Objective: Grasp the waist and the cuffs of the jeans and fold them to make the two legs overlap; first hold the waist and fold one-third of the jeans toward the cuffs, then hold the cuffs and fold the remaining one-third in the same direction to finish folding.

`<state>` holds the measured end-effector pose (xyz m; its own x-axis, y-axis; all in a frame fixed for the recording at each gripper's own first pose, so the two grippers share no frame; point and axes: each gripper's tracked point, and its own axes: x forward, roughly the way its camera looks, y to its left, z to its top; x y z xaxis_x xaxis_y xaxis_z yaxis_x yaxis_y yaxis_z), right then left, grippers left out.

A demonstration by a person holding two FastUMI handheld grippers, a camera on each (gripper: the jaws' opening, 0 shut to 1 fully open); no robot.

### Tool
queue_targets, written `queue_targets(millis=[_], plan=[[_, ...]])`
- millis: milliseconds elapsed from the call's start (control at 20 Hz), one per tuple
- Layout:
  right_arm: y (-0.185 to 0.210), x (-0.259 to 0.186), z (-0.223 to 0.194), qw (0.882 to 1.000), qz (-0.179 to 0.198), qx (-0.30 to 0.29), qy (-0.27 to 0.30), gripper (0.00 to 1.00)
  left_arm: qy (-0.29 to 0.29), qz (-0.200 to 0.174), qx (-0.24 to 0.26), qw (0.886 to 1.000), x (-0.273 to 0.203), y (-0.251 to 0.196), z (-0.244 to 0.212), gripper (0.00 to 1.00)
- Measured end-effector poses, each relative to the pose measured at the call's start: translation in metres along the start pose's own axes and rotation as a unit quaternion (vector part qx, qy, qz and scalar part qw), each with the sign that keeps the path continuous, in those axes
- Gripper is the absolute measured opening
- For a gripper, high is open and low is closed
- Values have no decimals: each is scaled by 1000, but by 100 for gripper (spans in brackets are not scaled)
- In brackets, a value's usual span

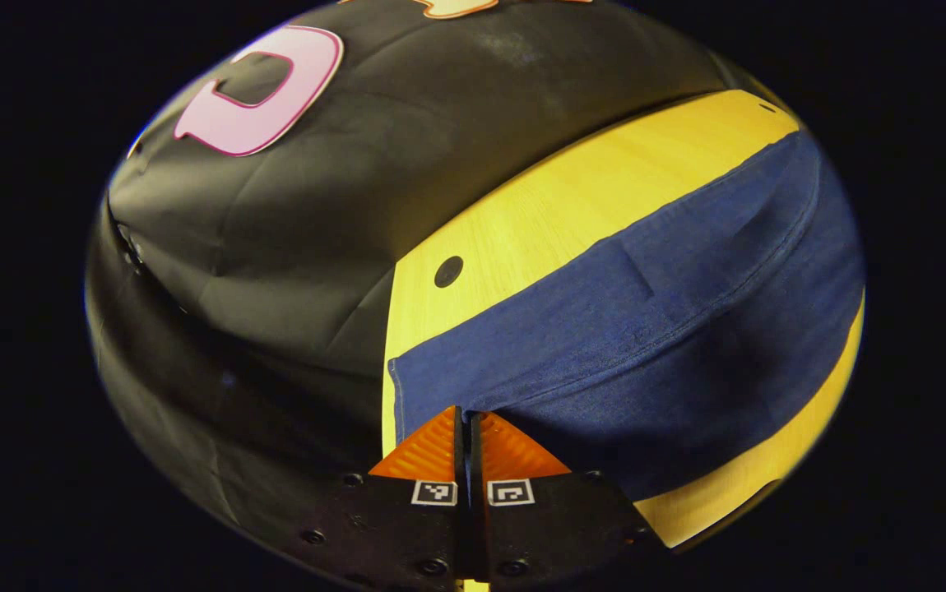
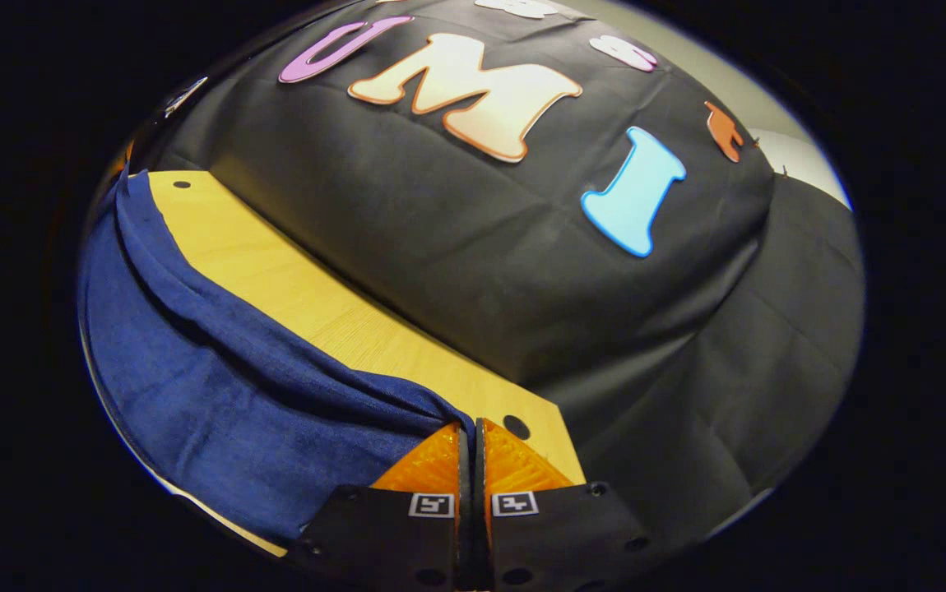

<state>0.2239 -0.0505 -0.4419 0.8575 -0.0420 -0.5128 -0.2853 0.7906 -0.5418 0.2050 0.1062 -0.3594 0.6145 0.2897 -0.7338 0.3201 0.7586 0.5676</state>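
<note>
In the left gripper view, the left tongs [image 1: 468, 427] sit at the bottom with their two orange fingers [image 1: 424, 452] pressed together, a thin edge of the jeans [image 1: 605, 329] pinched between the tips. From that pinch the dark blue denim runs to the right as a long band across the yellow wooden tabletop [image 1: 572, 197], with a seam and soft creases along it. The corner of the cloth hangs just at the tabletop's near left edge. A round dark hole [image 1: 448, 271] marks the wood just beyond the jeans, and the black cloth wall [image 1: 292, 230] stands behind and to the left.

In the right gripper view, the jeans [image 2: 218, 395] lie on the left, a rolled fold rising along their far edge. The fold narrows to the right and ends between the closed fingers [image 2: 514, 464] of the right tongs [image 2: 468, 436], which clamp it. The tabletop [image 2: 292, 288] shows as a strip beyond the denim, with a hole [image 2: 516, 427] just beside the tongs and another [image 2: 182, 184] at the far corner.
</note>
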Motion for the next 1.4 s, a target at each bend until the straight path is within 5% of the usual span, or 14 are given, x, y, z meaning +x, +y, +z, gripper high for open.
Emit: queue_targets(millis=[200,350,450,500,550,800,1100,1400], plan=[[8,17,-16,1000,8,6,19,8,5,4,-15,1000,16,-7,-3,0],[-6,15,-6,1000,3,29,7,63,-13,-8,-50,999,10,-12,2,0],[-24,9,0,999,-10,48,7,100,-35,0,-68,997,-2,-6,8,67],[-36,3,1,998,-19,64,5,100,-54,11,-76,996,-10,1,16,100],[-46,-3,3,996,-25,86,4,99,-71,18,-85,994,-18,5,24,94],[-88,-28,-34,973,-67,216,55,100,-169,10,-138,976,-56,12,56,94],[-122,-43,-122,928,-130,317,146,99,-238,-33,-187,953,-107,14,83,94],[-101,-42,-182,873,-137,409,226,99,-246,-36,-218,944,-112,14,91,94]])
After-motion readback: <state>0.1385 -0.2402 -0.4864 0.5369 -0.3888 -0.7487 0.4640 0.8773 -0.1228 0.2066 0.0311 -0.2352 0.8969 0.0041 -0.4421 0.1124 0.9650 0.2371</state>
